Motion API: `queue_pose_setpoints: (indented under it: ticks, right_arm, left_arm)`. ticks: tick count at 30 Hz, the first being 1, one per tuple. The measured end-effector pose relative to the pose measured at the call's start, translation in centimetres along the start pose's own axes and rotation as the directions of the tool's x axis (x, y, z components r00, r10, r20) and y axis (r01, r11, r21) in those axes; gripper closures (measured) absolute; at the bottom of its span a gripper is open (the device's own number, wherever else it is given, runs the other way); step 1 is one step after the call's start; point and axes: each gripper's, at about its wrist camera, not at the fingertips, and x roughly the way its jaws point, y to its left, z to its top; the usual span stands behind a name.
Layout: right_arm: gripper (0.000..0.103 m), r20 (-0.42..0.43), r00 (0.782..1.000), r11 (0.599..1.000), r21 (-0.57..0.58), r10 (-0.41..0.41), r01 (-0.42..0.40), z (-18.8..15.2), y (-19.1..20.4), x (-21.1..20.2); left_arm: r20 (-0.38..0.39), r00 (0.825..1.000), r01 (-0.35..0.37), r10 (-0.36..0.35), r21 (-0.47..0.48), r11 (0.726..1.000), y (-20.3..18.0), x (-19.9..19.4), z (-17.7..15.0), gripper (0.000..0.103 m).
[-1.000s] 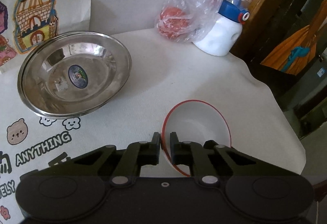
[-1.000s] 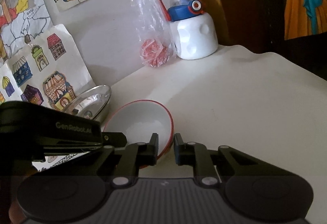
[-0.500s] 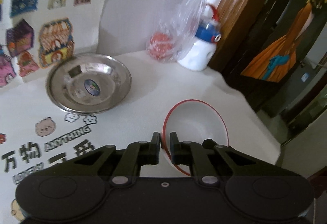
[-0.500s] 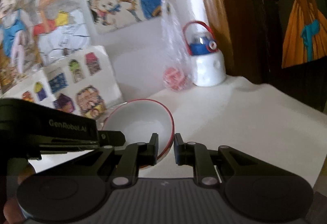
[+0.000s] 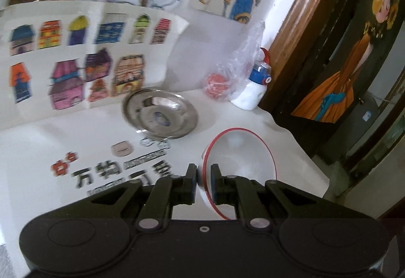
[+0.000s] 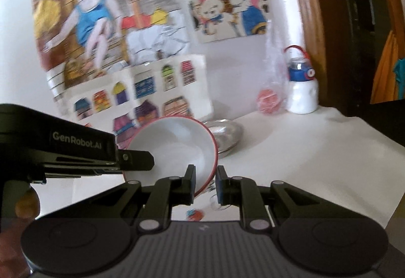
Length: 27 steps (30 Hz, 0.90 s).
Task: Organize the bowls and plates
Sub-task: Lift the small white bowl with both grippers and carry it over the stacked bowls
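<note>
Both grippers grip one white bowl (image 5: 240,159) with a red rim, each at an opposite side of that rim. In the left wrist view the left gripper (image 5: 203,183) is closed on the near left edge of the bowl, one finger outside the wall and one inside, and the bowl hangs above the tabletop (image 5: 253,121) with its opening turned toward the camera. In the right wrist view the right gripper (image 6: 205,183) is clamped on the bowl's lower right edge (image 6: 177,148), the red rim running between its pads, while the left gripper's black body (image 6: 76,148) reaches in from the left and meets the bowl at its far side; part of a hand (image 6: 25,204) shows below that body. A steel plate (image 5: 159,113) rests on the tabletop beyond the bowl, with a small sticker at its centre, apart from the bowl. Further back, close to the wall, a clear plastic bag (image 5: 235,75) with something red inside leans against a white bottle (image 5: 249,98) with a blue and red cap. The tabletop is covered by a white cloth printed with dark lettering (image 5: 121,174) and small cartoon figures. Coloured drawings of houses and children (image 6: 157,32) hang on the wall behind, blurred in both views.
</note>
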Motion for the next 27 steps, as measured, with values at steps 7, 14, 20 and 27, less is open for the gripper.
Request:
queue_pose_setpoints:
  ticks: [7,14,20,27]
  right_arm:
    - [0.084,-0.065,0.996,0.998,-0.017,0.064,-0.065,-2.2,2.9,-0.4]
    - [0.084,-0.155,0.981,0.993,0.001,0.118,-0.119,-4.0,3.8,0.9]
    - [0.083,-0.217,0.965,0.989,0.013,0.150,-0.151,-5.2,4.3,1.7]
    - [0.082,-0.267,0.950,0.987,0.049,0.159,-0.151,-6.1,3.6,2.1]
  left_arm:
    - [0.000,0.999,-0.035,0.035,-0.026,0.999,3.6,-3.5,-2.2,0.093]
    - [-0.040,0.997,-0.073,0.071,-0.042,0.996,6.4,-4.0,-4.3,0.093]
    - [-0.105,0.989,-0.112,0.106,-0.056,0.992,8.5,-3.0,-5.8,0.090]
    - [-0.154,0.980,-0.131,0.127,-0.021,0.991,9.2,-2.0,-7.0,0.090]
